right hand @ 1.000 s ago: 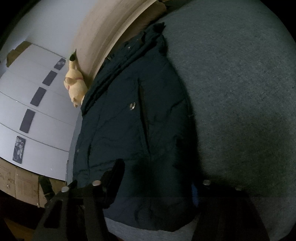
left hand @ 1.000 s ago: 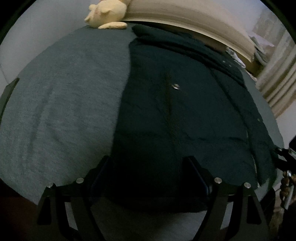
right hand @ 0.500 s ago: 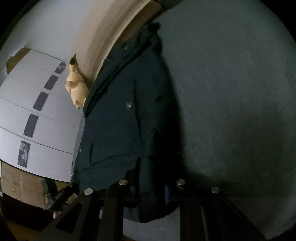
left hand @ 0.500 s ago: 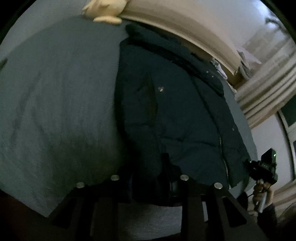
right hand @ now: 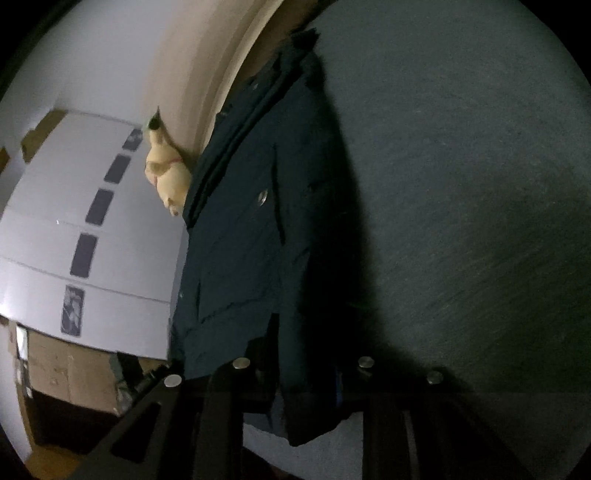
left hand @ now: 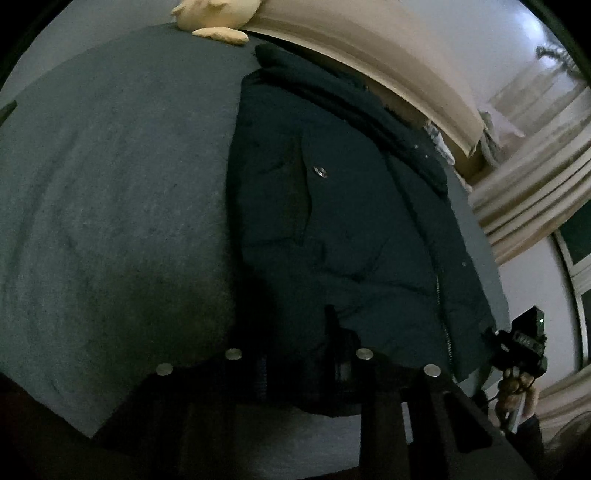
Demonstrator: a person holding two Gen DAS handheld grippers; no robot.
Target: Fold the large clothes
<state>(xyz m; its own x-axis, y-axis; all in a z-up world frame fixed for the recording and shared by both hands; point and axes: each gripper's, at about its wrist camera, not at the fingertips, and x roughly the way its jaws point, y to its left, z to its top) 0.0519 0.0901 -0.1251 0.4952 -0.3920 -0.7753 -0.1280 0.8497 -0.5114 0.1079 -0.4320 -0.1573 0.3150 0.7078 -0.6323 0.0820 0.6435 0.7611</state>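
Observation:
A dark navy padded jacket [left hand: 351,221] lies lengthwise on a grey bed cover [left hand: 110,203], its collar toward the headboard. My left gripper [left hand: 299,352] is at the near hem; its jaws are closing, with the bunched hem pinched between them. In the right wrist view the same jacket [right hand: 240,240] runs up the frame. My right gripper [right hand: 303,369] grips the hem at the other side; its jaws are opening slightly, and cloth is still pressed between them. The right gripper [left hand: 524,341] also shows at the left view's right edge, held by a hand [left hand: 517,387].
A cream plush toy [left hand: 214,11] sits at the beige headboard [left hand: 369,55]. Beige curtains [left hand: 535,184] hang right of the bed. White wardrobe doors [right hand: 74,221] and cardboard boxes [right hand: 66,369] stand beyond the bed's other side. Bare bed cover [right hand: 461,184] flanks the jacket.
Both grippers went from wide open around the hem to pinched on it. The hem has bunched up and lifted a little off the cover. Both views have tilted.

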